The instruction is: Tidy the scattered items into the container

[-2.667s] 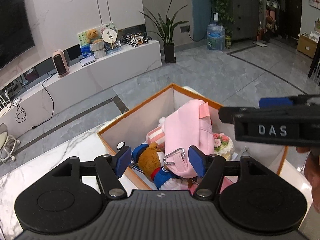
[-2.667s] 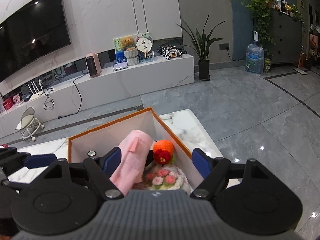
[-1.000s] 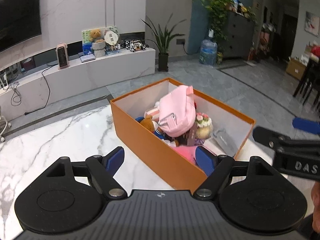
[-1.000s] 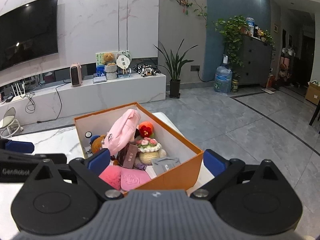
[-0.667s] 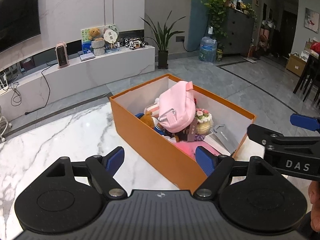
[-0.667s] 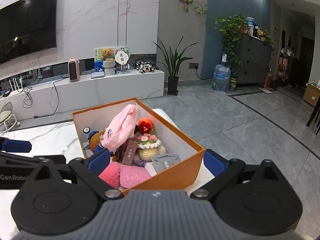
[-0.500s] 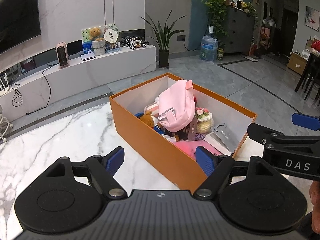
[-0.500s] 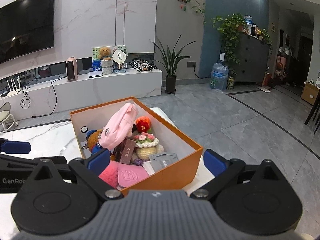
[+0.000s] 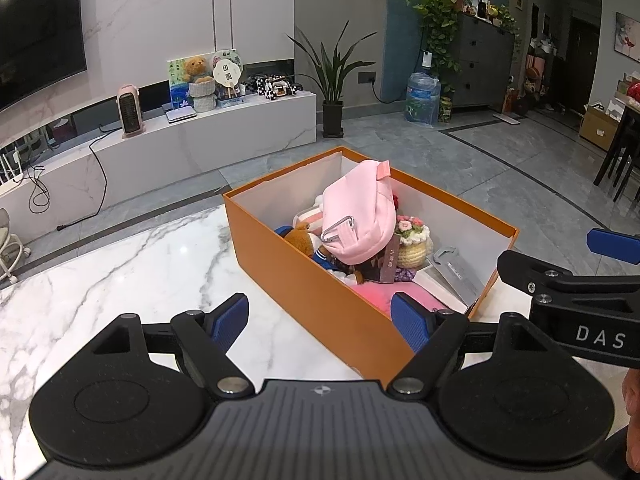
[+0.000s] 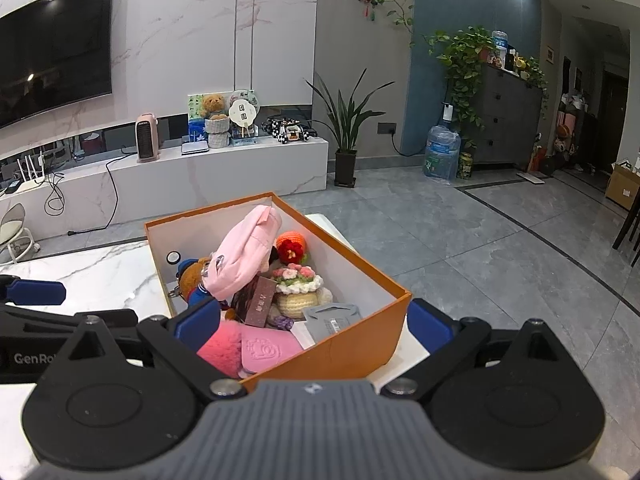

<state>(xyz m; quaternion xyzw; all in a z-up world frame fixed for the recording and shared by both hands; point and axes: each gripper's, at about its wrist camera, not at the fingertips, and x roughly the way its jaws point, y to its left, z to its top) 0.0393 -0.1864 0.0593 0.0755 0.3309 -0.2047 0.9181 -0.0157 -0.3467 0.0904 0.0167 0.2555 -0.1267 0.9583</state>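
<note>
The box [image 9: 304, 280] sits on the table [image 9: 120, 272] ahead of me, toward its far right corner. Inside it, the pouch [image 9: 356, 216] leans on top of the pile, with the stuffed bear [image 9: 300, 236] tucked under its left side and the crocheted flower pot [image 9: 412, 240] just to its right. A flat card [image 9: 456, 268] lies in the box's near right corner (partly under that pot's edge, as far as I can tell). Behind the table, across the floor, runs the low TV bench [image 9: 200, 136].

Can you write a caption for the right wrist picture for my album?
Open right gripper faces an orange box full of toys, with a pink bag on top.
</note>
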